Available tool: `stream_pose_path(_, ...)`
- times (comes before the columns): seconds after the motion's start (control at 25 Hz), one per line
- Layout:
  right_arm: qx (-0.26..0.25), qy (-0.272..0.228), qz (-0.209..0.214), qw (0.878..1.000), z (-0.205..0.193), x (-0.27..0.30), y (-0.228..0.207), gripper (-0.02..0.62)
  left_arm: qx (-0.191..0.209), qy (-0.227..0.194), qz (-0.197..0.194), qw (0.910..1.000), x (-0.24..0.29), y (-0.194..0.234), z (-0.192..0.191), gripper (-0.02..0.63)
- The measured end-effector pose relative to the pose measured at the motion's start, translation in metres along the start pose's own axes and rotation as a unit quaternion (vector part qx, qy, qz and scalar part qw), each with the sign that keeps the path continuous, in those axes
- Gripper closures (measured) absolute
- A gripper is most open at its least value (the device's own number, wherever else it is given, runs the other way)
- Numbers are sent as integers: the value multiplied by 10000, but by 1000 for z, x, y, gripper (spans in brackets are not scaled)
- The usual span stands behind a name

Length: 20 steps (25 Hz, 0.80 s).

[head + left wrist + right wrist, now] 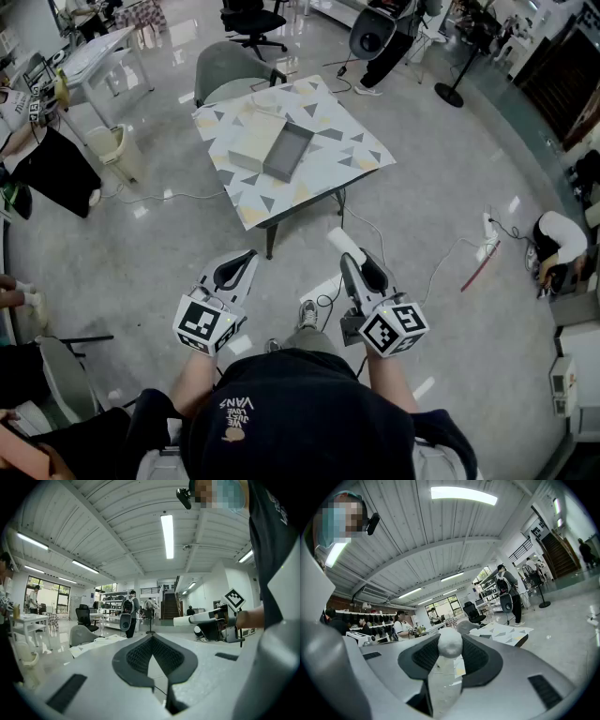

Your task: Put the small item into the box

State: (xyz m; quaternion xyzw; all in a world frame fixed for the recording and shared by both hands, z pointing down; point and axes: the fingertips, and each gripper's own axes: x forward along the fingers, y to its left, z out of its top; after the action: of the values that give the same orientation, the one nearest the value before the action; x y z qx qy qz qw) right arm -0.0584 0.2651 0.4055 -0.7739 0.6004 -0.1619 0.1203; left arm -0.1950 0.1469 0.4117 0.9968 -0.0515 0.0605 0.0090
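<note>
In the head view, a low table (352,155) with a triangle-patterned cloth stands ahead of me. On it lies an open grey box (288,152) with a beige lid (254,141) beside it on the left. My right gripper (354,264) is shut on a white cylindrical item (343,243), well short of the table and above the floor. In the right gripper view the item (450,645) sticks out between the dark pads (480,656), its rounded end forward. My left gripper (249,255) is shut with nothing in it; its pads (136,656) meet at the tip.
A grey chair (228,68) stands behind the table and a black office chair (253,19) farther back. A bin (116,146) and a white desk (94,52) are at the left, with people nearby. Cables (450,253) run over the glossy floor. A person (560,239) crouches at right.
</note>
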Motion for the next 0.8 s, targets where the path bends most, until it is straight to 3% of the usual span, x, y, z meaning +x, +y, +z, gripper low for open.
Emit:
stream_pose_path(0.44,17,128,123,9998,10,36,-38,459,-45,89,25,9999,52,12,0,600)
stream_pose_path(0.8,26,317,529,9981,25,86,-86,459,-85,129,303,9994,113,30,2,600)
